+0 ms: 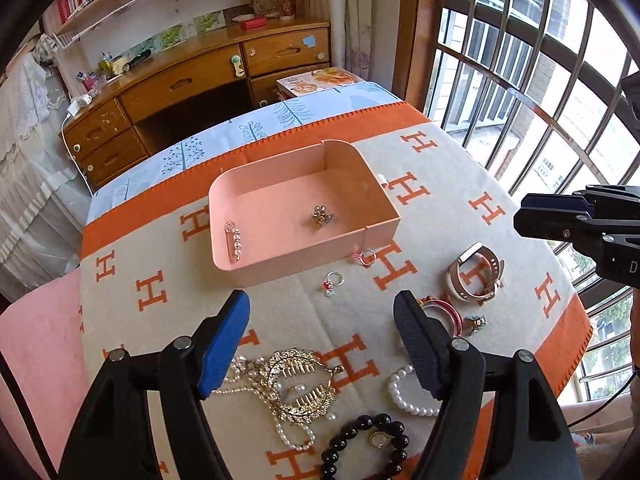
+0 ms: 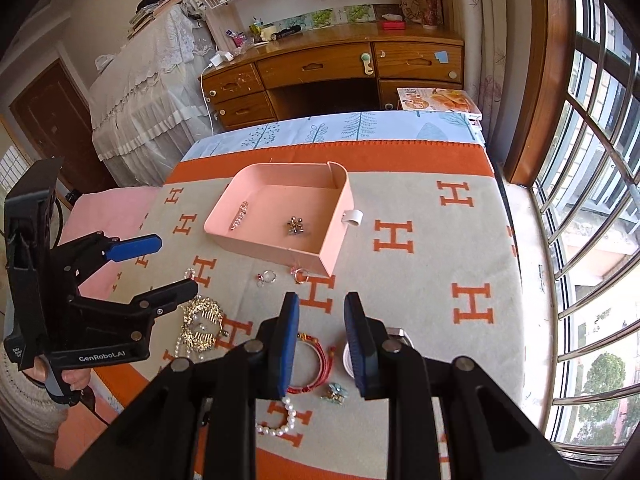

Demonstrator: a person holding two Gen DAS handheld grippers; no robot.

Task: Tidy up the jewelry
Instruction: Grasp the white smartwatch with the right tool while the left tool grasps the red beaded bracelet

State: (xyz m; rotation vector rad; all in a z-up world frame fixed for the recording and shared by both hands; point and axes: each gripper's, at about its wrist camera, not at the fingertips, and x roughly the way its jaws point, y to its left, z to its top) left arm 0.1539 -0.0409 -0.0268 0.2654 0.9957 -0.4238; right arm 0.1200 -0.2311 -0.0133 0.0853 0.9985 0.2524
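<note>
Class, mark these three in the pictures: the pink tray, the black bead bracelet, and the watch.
pink tray (image 1: 296, 258): left wrist view, on its near outer wall.
black bead bracelet (image 1: 348, 434): left wrist view, on a bead at its left side.
watch (image 1: 494, 258): left wrist view, on its strap.

Blanket (image 1: 440, 208): beige, orange H pattern, orange border.
Tray (image 1: 240, 256): plain peach-pink.
Bead bracelet (image 1: 360, 440): black.
Pearl strand (image 1: 404, 396): white.
Hair comb (image 1: 296, 388): gold.
Bangle (image 2: 316, 364): red.
Tool pads (image 1: 224, 344): blue.

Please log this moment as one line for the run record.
left gripper: open, empty | right gripper: open, empty | pink tray: holds pearl clip, brooch | rings: outside
</note>
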